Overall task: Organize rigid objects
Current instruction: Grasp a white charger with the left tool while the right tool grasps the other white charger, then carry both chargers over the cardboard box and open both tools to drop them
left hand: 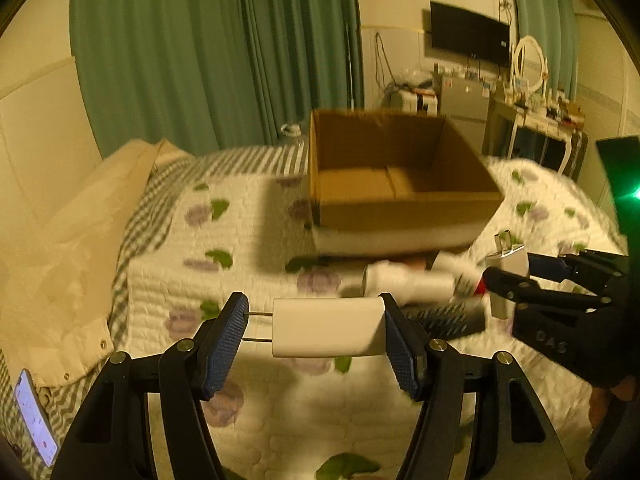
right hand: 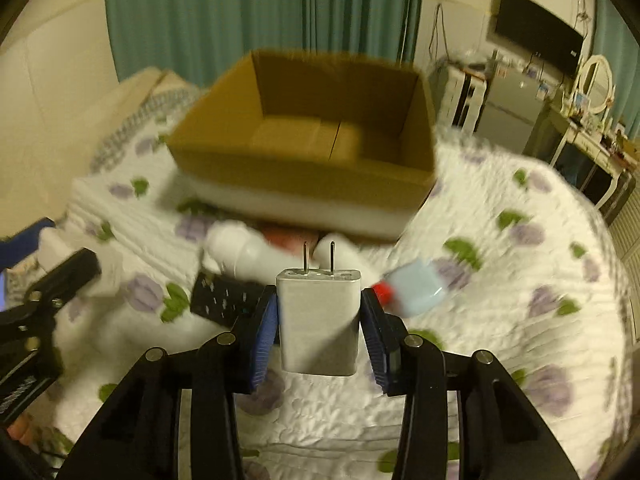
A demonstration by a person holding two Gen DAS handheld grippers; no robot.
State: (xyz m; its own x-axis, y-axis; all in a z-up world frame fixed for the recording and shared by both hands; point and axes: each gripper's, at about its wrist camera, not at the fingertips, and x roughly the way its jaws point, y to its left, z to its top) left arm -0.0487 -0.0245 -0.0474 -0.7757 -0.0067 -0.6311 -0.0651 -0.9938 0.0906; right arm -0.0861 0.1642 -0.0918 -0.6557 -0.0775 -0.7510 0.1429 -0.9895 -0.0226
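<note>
Left gripper (left hand: 316, 330) clamps a white charger (left hand: 326, 326) end to end; right gripper (right hand: 320, 330) clamps a second charger (right hand: 318, 320) by its flat sides. Both look light, stiff, smooth-shelled, likely slippery.

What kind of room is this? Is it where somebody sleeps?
Most likely a bedroom. There is a bed with a flowery quilt and a pillow, long green curtains behind it, and a dressing table with a round mirror against the far wall.

My left gripper (left hand: 316, 328) grips endwise, jaws wide; my right gripper (right hand: 320, 316) clamps narrow, both angled downward.
</note>
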